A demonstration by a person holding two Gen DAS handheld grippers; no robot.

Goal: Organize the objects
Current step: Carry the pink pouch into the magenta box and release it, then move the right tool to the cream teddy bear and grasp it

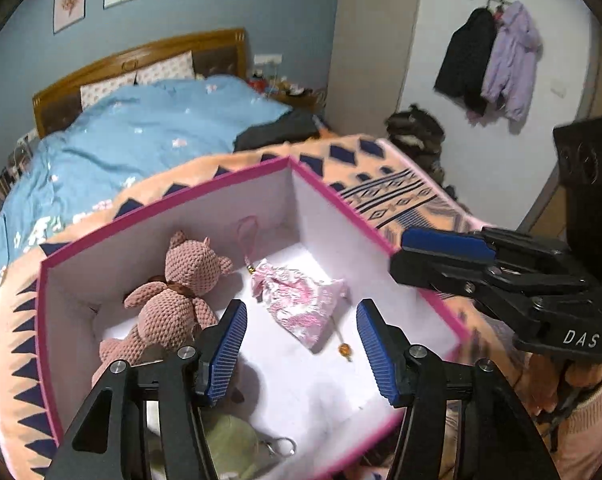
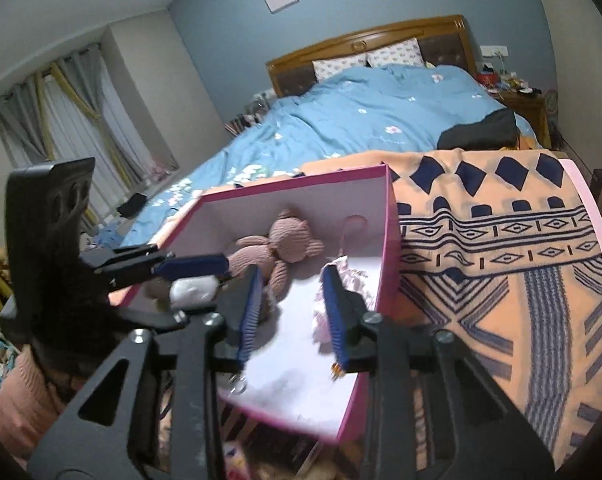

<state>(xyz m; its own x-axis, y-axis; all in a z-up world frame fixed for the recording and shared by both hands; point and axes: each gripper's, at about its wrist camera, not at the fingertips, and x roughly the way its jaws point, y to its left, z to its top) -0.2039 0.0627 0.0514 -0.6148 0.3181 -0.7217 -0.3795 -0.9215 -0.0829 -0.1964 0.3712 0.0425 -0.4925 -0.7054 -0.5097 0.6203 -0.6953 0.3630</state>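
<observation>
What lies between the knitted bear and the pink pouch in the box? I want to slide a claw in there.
Only bare white box floor separates the bear from the pouch, seen in the left wrist view.

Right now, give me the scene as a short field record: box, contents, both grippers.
container: open pink-edged box on orange patterned blanket
contents: crocheted pink bear, left side; pink floral pouch, centre; pale green keychain item, near edge
left gripper: open, above box, holding nothing
right gripper: open, over box, holding nothing
surroundings: bed with blue duvet
</observation>
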